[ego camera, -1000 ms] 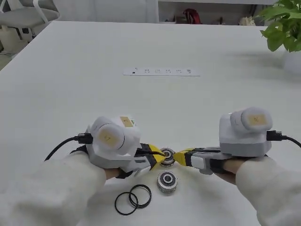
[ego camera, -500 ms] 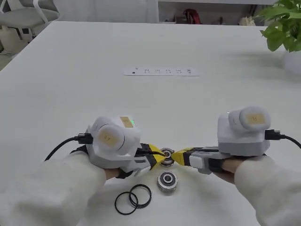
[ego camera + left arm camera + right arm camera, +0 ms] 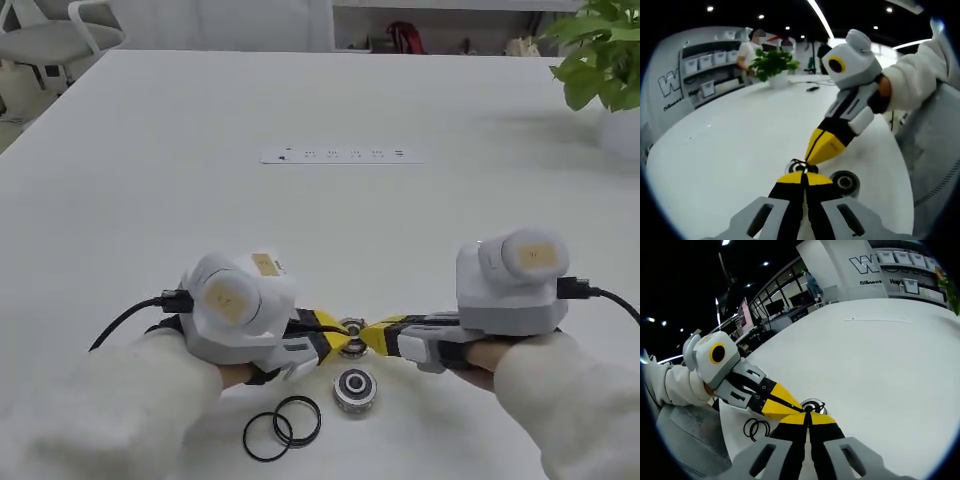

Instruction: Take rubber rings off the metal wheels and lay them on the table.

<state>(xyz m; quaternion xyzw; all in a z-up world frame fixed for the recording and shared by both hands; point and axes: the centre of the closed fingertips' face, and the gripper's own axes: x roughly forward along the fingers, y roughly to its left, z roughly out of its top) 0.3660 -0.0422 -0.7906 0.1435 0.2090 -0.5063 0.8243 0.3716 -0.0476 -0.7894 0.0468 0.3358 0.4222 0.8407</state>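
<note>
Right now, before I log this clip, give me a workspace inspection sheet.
Surface: white table.
Job's things: one metal wheel at the gripper tips; second wheel free; two rubber rings overlapping on the table.
Clutter: power strip.
Grippers: left gripper and right gripper shut, tips meeting at that wheel.
Cables: one black cable from each gripper.
Surroundings: plant, chair.

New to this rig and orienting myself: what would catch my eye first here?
Two yellow-tipped grippers, left gripper and right gripper, meet tip to tip at a metal wheel at the near edge of the table. A second wheel sits just in front, with two loose rubber rings to its left.
</note>
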